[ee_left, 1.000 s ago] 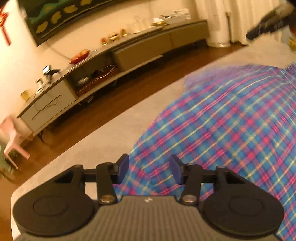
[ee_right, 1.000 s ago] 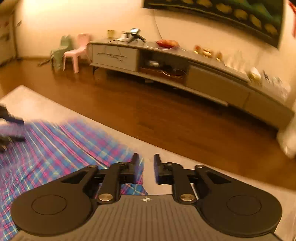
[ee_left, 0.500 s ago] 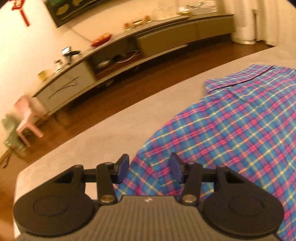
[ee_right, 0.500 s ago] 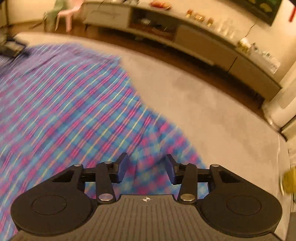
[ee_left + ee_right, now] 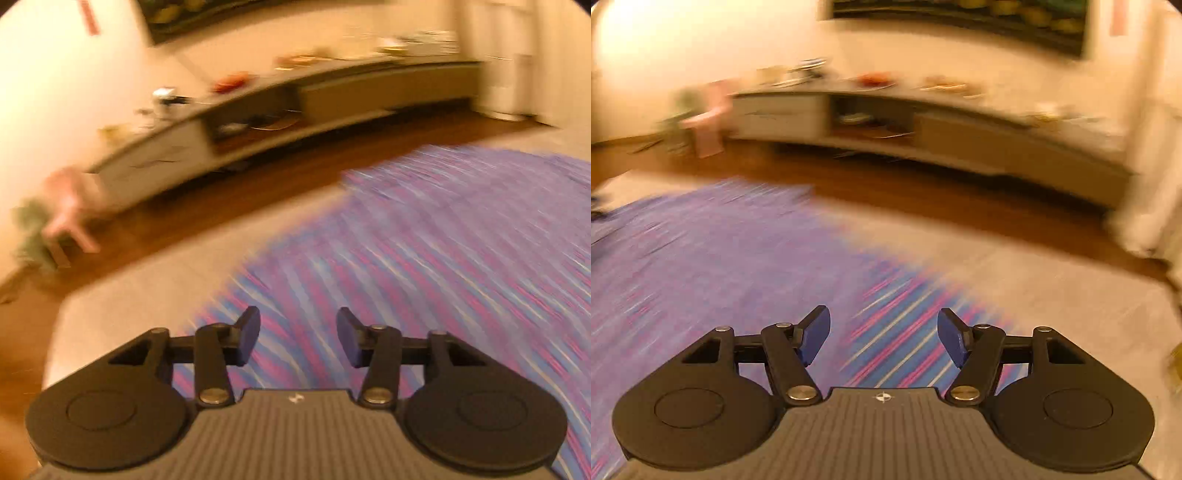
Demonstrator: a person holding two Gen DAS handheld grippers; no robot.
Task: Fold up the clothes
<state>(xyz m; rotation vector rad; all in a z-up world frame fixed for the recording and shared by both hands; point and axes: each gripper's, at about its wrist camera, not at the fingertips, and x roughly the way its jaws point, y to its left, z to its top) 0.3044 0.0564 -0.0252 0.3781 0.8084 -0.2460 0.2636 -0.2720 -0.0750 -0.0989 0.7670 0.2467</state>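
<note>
Plaid cloth, blue, pink and purple: one shirt, spread flat on a pale grey surface, heavily blurred in both views. It lies directly under and ahead of both tools.

Left hand-held gripper: released, jaws parted with a clear gap, nothing between the pads; shirt fabric shows below the gap and runs off to its right, bare grey surface to its left.

Right hand-held gripper: released, jaws set wide and just been opening, nothing between them; the shirt's edge lies below the gap, most of the cloth to its left, bare surface to its right.

Beyond both: wooden floor, a long low cabinet against the wall, a pink chair near the cabinet's end.
</note>
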